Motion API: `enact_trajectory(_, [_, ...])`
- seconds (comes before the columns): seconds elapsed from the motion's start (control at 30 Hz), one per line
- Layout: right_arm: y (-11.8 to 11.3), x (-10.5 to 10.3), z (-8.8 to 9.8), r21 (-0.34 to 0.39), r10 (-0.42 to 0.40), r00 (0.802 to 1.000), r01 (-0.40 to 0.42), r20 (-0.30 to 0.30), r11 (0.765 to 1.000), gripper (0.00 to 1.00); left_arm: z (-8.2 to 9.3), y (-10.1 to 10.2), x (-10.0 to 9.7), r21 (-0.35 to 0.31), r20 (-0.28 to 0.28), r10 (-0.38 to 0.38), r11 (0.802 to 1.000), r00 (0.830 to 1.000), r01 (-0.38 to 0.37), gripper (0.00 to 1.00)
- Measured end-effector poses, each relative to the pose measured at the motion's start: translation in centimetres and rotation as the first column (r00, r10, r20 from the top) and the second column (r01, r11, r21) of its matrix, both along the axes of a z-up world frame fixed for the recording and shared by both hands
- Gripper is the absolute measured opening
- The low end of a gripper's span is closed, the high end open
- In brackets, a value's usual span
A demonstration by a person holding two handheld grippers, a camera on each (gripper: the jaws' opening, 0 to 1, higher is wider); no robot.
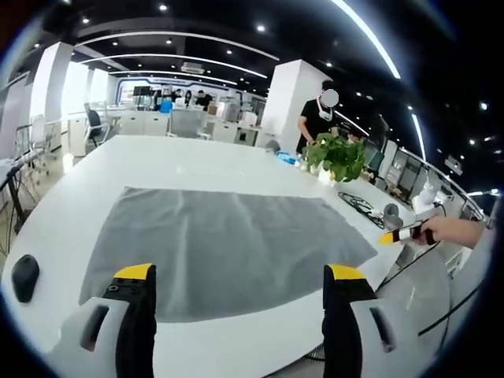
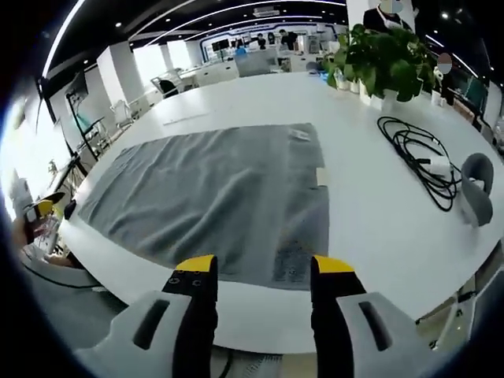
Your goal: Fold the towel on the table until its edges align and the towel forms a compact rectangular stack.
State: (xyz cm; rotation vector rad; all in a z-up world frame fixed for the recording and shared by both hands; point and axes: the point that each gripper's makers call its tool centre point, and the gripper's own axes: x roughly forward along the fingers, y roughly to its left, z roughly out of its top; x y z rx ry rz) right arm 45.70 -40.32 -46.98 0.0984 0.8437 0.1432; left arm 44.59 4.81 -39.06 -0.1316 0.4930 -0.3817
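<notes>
A grey towel [image 1: 228, 248] lies spread flat on the white table [image 1: 197, 161]. In the left gripper view my left gripper [image 1: 240, 276] stands open just above the towel's near edge, nothing between its yellow-tipped jaws. The right gripper [image 1: 403, 234] shows there at the right, held by a hand beyond the towel's right corner. In the right gripper view the same towel [image 2: 213, 193] stretches away to the left, with small labels at its near end. My right gripper [image 2: 264, 268] hangs open over that near end. The left gripper [image 2: 41, 211] peeks in at the far left edge.
A potted green plant [image 1: 339, 156] [image 2: 378, 59] stands at the table's far side. A coiled black cable [image 2: 417, 157] [image 1: 358, 206] and a grey mouse-like object [image 2: 476, 185] lie beside the towel. A black mouse [image 1: 25, 276] sits at the left. People stand behind the table.
</notes>
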Motion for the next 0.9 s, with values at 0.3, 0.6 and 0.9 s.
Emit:
enact_trajectory(0.3, [-1.2,0.6,-1.8,-0.075,0.011,0.999,-0.015,-0.053,0.997,0.41,-0.3,-0.1,-0.1,-0.001,-0.01,-0.013,1.0,1.0,0.013,0.89])
enact_trajectory(0.6, [-2.8,0.3,-3.5,-0.071,-0.026,0.995,0.019,-0.101,0.997,0.41,-0.2,0.1,0.0,0.004,-0.013,-0.008,1.0,1.0,0.008,0.89])
enact_trajectory(0.9, [-2.7,0.1,-3.7,-0.046,-0.048,0.993,0.043,-0.108,0.998,0.29,-0.7,0.4,-0.1,0.01,-0.031,-0.007,1.0,0.999,0.008,0.89])
